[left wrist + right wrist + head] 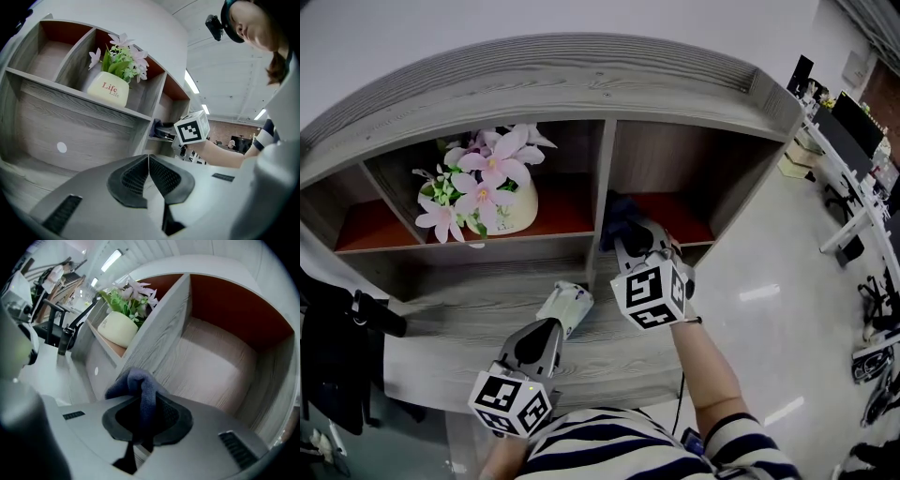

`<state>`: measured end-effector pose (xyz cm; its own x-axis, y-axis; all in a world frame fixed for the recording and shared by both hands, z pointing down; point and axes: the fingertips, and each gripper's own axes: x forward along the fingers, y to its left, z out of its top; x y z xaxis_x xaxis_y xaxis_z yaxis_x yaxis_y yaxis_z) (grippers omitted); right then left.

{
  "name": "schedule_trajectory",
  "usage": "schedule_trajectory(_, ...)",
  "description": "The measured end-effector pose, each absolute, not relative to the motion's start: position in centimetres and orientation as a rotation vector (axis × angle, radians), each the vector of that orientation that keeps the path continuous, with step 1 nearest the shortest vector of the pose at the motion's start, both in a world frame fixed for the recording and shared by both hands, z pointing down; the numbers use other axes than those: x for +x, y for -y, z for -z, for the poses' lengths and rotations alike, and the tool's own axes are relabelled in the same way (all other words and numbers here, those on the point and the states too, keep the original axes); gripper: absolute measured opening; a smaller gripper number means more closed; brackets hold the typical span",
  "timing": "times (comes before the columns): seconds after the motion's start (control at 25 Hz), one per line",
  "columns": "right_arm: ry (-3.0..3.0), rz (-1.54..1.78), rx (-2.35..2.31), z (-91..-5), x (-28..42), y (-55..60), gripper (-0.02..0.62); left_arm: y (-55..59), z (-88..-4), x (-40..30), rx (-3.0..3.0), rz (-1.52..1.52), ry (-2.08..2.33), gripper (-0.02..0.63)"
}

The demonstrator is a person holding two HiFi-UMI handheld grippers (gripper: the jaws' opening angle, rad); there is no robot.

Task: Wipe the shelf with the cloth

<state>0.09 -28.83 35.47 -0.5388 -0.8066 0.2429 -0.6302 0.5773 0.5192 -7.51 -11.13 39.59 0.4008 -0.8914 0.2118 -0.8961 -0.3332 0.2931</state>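
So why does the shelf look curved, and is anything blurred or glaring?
Head view: the wide lens bows the shelf into an arc, and glare streaks the floor. Left gripper view: ceiling lights blow out white; the shut left hand-held gripper looks soft, close to the lens. Right gripper view: black corners ring the picture, and the cloth is slightly blurred.

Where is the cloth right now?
The blue cloth is pinched in the right gripper, at the mouth of the shelf's right compartment, across the divider from the flower pot.

Matt wood-grain shelf (pixel 534 300), seemingly fleecy cloth (pixel 140 390)
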Motion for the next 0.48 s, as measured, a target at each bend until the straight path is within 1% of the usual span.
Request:
schedule_trajectory(0.16, 2.307, 0.552, 1.132, -35.7, 0.3, 28.9, 0.055, 11.4, -39.6, -7.3, 2.310, -0.022, 1.530, 0.021)
schedule_trajectory(0.48, 2.275, 0.510, 1.166, -35.9, 2.1, 29.4, 0.055, 11.6, -39.6, -6.6, 2.330, -0.033, 1.499, 0.021)
